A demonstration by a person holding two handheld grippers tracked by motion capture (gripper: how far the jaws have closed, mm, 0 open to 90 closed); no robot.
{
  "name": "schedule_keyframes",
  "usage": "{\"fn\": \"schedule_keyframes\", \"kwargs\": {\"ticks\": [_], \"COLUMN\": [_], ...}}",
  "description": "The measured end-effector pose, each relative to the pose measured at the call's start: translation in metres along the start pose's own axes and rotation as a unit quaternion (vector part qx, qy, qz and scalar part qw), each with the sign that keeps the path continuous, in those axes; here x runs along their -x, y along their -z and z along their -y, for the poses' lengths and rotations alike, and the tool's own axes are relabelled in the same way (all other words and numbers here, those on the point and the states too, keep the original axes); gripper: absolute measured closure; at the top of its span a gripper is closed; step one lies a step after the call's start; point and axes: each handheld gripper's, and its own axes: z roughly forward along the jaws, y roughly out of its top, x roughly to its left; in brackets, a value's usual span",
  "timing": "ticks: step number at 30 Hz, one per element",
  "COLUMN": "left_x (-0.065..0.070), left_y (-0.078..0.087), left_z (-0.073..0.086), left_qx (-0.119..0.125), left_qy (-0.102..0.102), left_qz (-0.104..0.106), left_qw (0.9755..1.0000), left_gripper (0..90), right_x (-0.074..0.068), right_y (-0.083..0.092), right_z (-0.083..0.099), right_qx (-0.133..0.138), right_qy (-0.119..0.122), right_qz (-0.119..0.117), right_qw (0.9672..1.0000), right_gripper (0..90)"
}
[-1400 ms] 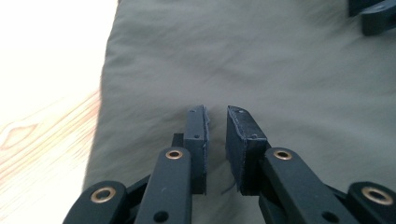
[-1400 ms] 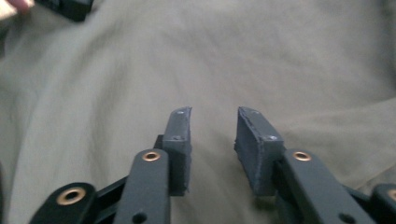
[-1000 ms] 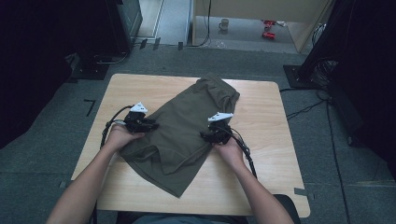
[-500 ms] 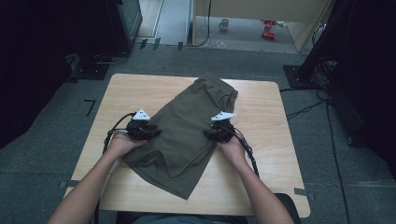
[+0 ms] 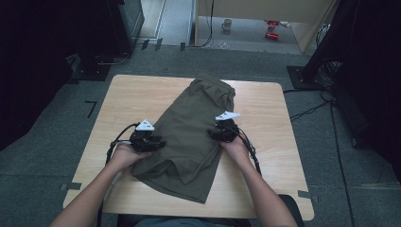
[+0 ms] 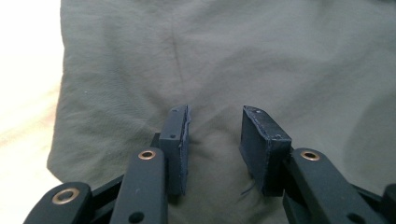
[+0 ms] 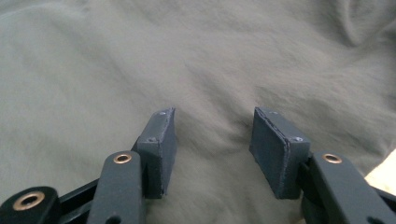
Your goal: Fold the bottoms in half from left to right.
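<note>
At centre frame of the high view, an olive garment lies folded on the table, running diagonally from the upper right of the tabletop down to the near edge at lower centre. Left gripper sits at the garment's left edge, mid-left of the frame; right gripper sits at its right edge, just right of centre. Compared with a second ago, the left gripper has shifted down and toward the cloth, from off the edge onto it; the right gripper is in nearly the same spot. Garment outline is about unchanged, with a fold flap visible in its lower half. Left gripper view: jaws stand partly apart, have just been opening, pads resting down on the fabric with a small ridge of cloth between them, not pinched. Bare table shows at the left margin of that view. Right gripper view: jaws partly apart, pads over the fabric, slightly blurred, cloth between them but no grip visible; a sliver of table at lower right.
</note>
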Motion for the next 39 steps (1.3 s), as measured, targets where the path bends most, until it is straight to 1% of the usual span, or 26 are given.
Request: {"fn": "schedule_keyframes", "kwargs": {"ticks": [1, 3, 4, 6, 7, 8, 9, 10, 11, 12, 15, 16, 18, 19, 20, 22, 23, 24, 25, 26, 29, 32, 35, 39], "left_x": [0.006, 0.008, 0.013, 0.016, 0.021, 0.024, 0.024, 0.03, 0.033, 0.033, 0.042, 0.047, 0.05, 0.055, 0.055, 0.062, 0.062, 0.065, 0.067, 0.071, 0.076, 0.08, 0.084, 0.085], "left_y": [0.001, 0.001, 0.002, 0.002, 0.003, 0.004, 0.004, 0.005, 0.006, 0.006, 0.009, 0.011, 0.012, 0.014, 0.014, 0.016, 0.016, 0.017, 0.019, 0.021, 0.025, 0.029, 0.032, 0.035], "left_z": [0.002, 0.002, 0.004, 0.005, 0.007, 0.008, 0.008, 0.01, 0.012, 0.012, 0.016, 0.019, 0.021, 0.024, 0.024, 0.028, 0.028, 0.029, 0.031, 0.034, 0.038, 0.043, 0.047, 0.048], "left_qx": [-0.002, -0.004, -0.005, -0.006, -0.007, -0.009, -0.009, -0.012, -0.013, -0.013, -0.016, -0.017, -0.018, -0.019, -0.019, -0.021, -0.021, -0.022, -0.024, -0.026, -0.029, -0.03, -0.03, -0.035], "left_qy": [-0.003, -0.005, -0.008, -0.01, -0.013, -0.015, -0.015, -0.017, -0.017, -0.017, -0.017, -0.02, -0.021, -0.022, -0.022, -0.025, -0.025, -0.026, -0.029, -0.031, -0.029, -0.033, -0.033, -0.035], "left_qz": [0.005, 0.005, 0.006, 0.006, 0.007, 0.008, 0.008, 0.01, 0.012, 0.012, 0.018, 0.022, 0.022, 0.025, 0.025, 0.027, 0.027, 0.028, 0.029, 0.034, 0.039, 0.041, 0.041, 0.045], "left_qw": [1.0, 1.0, 0.9999, 0.9999, 0.9999, 0.9998, 0.9998, 0.9997, 0.9997, 0.9997, 0.9996, 0.9994, 0.9994, 0.9993, 0.9993, 0.9991, 0.9991, 0.9991, 0.9989, 0.9986, 0.9984, 0.9982, 0.9982, 0.9978], "left_gripper": [62.1, 61.3, 61.0, 60.8, 60.3, 60.0, 59.4, 59.3, 59.2, 59.0, 58.8, 58.7, 58.7, 58.7, 58.7, 58.7, 58.6, 58.3, 58.3, 57.7, 56.9, 55.6, 54.9, 53.9], "right_x": [0.001, 0.002, 0.002, 0.001, 0.0, -0.002, -0.003, -0.003, -0.004, -0.005, -0.007, -0.009, -0.011, -0.012, -0.012, -0.017, -0.017, -0.022, -0.022, -0.027, -0.035, -0.04, -0.046, -0.049], "right_y": [0.0, 0.0, 0.0, 0.0, 0.0, 0.0, 0.0, 0.0, 0.0, 0.001, 0.002, 0.003, 0.005, 0.006, 0.006, 0.009, 0.009, 0.01, 0.01, 0.012, 0.017, 0.021, 0.026, 0.03], "right_z": [0.0, 0.001, 0.001, 0.001, 0.002, 0.002, 0.002, 0.002, 0.003, 0.003, 0.005, 0.006, 0.008, 0.009, 0.009, 0.011, 0.011, 0.013, 0.013, 0.016, 0.019, 0.024, 0.028, 0.031], "right_qx": [0.003, 0.005, 0.007, 0.008, 0.009, 0.008, 0.007, 0.007, 0.005, 0.004, 0.003, 0.003, 0.005, 0.005, 0.005, 0.004, 0.004, 0.004, 0.004, 0.004, 0.001, 0.003, -0.001, -0.003], "right_qy": [-0.006, -0.017, -0.02, -0.02, -0.014, -0.01, -0.006, -0.003, -0.001, 0.0, 0.002, 0.002, 0.004, 0.006, 0.006, 0.01, 0.01, 0.01, 0.01, 0.016, 0.02, 0.026, 0.031, 0.039], "right_qz": [0.0, 0.0, 0.0, 0.0, 0.002, 0.003, 0.004, 0.005, 0.004, 0.005, 0.004, 0.003, 0.002, 0.001, 0.001, -0.001, -0.001, 0.0, 0.0, -0.003, -0.008, -0.015, -0.021, -0.026], "right_qw": [1.0, 0.9998, 0.9998, 0.9998, 0.9999, 0.9999, 1.0, 1.0, 1.0, 1.0, 1.0, 1.0, 1.0, 1.0, 1.0, 0.9999, 0.9999, 0.9999, 0.9999, 0.9999, 0.9998, 0.9995, 0.9993, 0.9989], "right_gripper": [49.0, 48.7, 48.2, 47.3, 45.9, 45.0, 44.0, 43.0, 42.4, 42.1, 41.9, 41.9, 41.9, 42.0, 42.0, 42.2, 42.2, 42.4, 42.4, 42.4, 42.5, 42.5, 42.4, 42.3]}}
